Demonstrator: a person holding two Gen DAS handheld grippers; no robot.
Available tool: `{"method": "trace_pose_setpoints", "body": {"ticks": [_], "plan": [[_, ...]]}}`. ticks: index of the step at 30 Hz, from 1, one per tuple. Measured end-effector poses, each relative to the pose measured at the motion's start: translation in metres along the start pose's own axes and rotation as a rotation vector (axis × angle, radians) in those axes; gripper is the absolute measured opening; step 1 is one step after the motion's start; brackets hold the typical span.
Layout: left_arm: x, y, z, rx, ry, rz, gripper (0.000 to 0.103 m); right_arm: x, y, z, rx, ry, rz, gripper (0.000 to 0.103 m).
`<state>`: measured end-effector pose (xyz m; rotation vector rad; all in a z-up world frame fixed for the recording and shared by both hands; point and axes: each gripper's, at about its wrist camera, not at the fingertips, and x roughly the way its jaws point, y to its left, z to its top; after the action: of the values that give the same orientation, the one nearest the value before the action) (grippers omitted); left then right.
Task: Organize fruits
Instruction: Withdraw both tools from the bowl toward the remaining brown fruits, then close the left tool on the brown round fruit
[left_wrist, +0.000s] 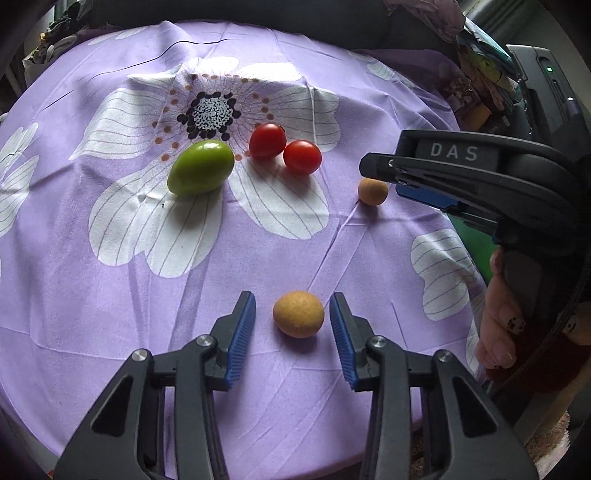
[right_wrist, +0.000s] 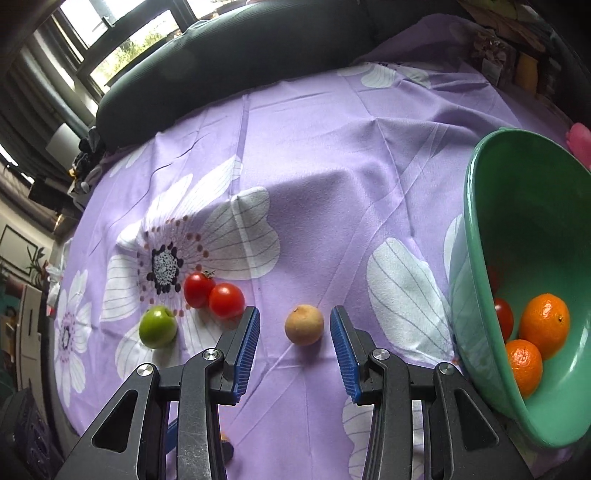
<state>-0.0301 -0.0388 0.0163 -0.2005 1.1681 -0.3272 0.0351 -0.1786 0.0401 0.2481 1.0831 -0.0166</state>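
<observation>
My left gripper (left_wrist: 292, 317) is open, its blue pads on either side of a tan round fruit (left_wrist: 298, 314) lying on the purple floral cloth (left_wrist: 110, 295). My right gripper (right_wrist: 294, 326) is open around a second tan fruit (right_wrist: 304, 324), which also shows in the left wrist view (left_wrist: 373, 190). Two red tomatoes (left_wrist: 267, 140) (left_wrist: 302, 157) and a green fruit (left_wrist: 201, 167) lie further off; they show in the right wrist view too (right_wrist: 198, 290) (right_wrist: 226, 300) (right_wrist: 158, 326). A green bowl (right_wrist: 476, 236) at the right holds two oranges (right_wrist: 546, 325) (right_wrist: 523, 365) and a tomato (right_wrist: 503, 318).
The right gripper's body (left_wrist: 480, 177) and the hand holding it (left_wrist: 498, 325) stand at the right in the left wrist view. A dark chair back (right_wrist: 229, 74) is beyond the table's far edge. Clutter (left_wrist: 480, 81) lies at the far right.
</observation>
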Motion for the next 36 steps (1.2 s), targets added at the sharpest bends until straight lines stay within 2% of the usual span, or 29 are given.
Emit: {"method": "trace_pose_setpoints", "body": {"ticks": [5,8,10,16,20,24,30,36], "plan": [[0.002,0.004,0.000,-0.029,0.004,-0.041,0.028,0.014,0.005,-0.001,-0.007,0.038,-0.015,0.040],[0.001,0.003,0.000,-0.037,-0.007,-0.036,0.028,0.017,0.007,-0.002,-0.018,0.041,-0.028,0.038],[0.001,0.001,-0.001,-0.033,-0.013,-0.027,0.028,0.020,0.007,-0.003,-0.015,0.047,-0.035,0.030],[-0.001,0.003,0.000,-0.068,-0.030,-0.034,0.028,0.017,0.007,-0.003,-0.010,0.039,-0.009,0.028],[-0.012,0.005,0.000,-0.077,-0.083,-0.030,0.028,0.004,0.007,-0.004,-0.014,0.002,0.013,0.028],[-0.025,0.005,0.000,-0.086,-0.129,-0.065,0.028,-0.012,0.005,-0.004,-0.005,-0.035,0.068,0.028],[-0.051,0.001,-0.003,-0.063,-0.234,-0.079,0.028,-0.034,-0.004,-0.003,0.019,-0.094,0.116,0.028],[-0.057,-0.031,0.007,0.008,-0.316,-0.050,0.028,-0.057,-0.016,-0.001,0.054,-0.169,0.148,0.028]]}}
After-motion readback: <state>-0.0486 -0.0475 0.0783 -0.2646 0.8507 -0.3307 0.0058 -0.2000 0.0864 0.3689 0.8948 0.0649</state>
